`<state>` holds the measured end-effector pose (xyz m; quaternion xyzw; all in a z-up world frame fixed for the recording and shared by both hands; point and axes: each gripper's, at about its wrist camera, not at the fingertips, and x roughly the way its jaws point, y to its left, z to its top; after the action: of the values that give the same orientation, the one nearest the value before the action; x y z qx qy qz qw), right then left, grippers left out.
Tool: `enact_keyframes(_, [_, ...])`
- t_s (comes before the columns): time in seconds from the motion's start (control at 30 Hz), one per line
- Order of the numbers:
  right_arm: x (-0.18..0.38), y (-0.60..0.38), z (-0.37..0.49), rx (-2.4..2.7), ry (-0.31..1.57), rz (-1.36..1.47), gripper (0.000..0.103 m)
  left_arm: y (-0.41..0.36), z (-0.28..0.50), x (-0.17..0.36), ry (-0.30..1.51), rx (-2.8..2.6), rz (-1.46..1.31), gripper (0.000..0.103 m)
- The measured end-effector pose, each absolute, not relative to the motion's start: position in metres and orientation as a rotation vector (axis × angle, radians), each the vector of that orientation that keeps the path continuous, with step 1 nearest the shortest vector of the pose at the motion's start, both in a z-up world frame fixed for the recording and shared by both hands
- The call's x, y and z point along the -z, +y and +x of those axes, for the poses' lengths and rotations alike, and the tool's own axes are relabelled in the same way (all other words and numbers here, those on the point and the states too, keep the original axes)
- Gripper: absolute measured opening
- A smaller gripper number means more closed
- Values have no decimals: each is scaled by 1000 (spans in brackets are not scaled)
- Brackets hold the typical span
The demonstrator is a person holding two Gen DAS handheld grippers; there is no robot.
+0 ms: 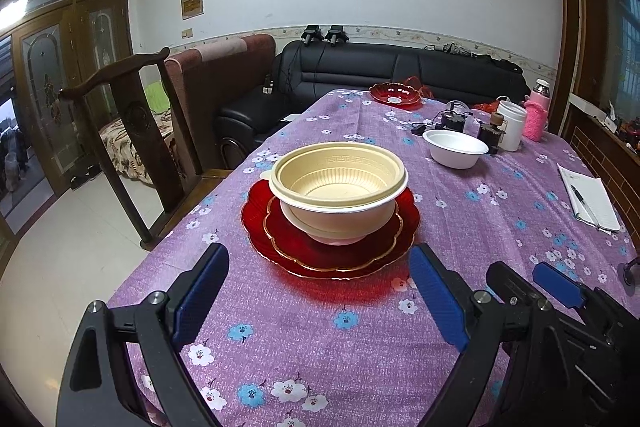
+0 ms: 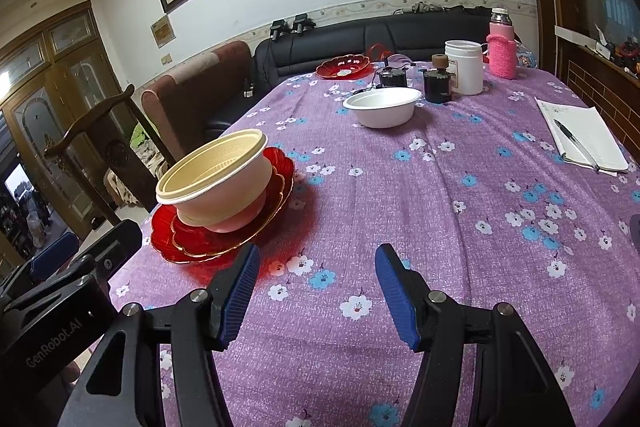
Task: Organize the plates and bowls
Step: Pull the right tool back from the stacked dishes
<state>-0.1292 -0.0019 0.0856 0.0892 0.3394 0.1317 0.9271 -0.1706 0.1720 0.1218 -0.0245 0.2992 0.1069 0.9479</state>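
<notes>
A cream bowl (image 1: pixel 340 183) sits nested in a pale bowl on stacked red plates (image 1: pixel 332 251) near the table's left edge; the stack also shows in the right wrist view (image 2: pixel 224 227). A white bowl (image 1: pixel 456 147) (image 2: pixel 382 107) stands farther back. A red dish (image 1: pixel 394 95) (image 2: pixel 344 67) lies at the far end. My left gripper (image 1: pixel 320 291) is open and empty just in front of the red plates. My right gripper (image 2: pixel 316 291) is open and empty above bare cloth, right of the stack.
A purple flowered cloth (image 2: pixel 440 207) covers the table. A notebook with a pen (image 2: pixel 580 139) lies at the right. A white jar (image 2: pixel 464 67), pink flask (image 2: pixel 500 47) and small black devices (image 2: pixel 438 83) stand at the back. A wooden chair (image 1: pixel 132 131) is left of the table.
</notes>
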Motion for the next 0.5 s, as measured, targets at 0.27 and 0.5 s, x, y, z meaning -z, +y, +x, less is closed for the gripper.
enact_keyframes(0.27, [-93, -6, -138, -254, 667, 181, 65, 170, -174, -126, 605, -180, -80, 91])
enact_keyframes(0.5, [-98, -18, -140, -259, 657, 217, 65, 159, -174, -134, 617, -149, -72, 91])
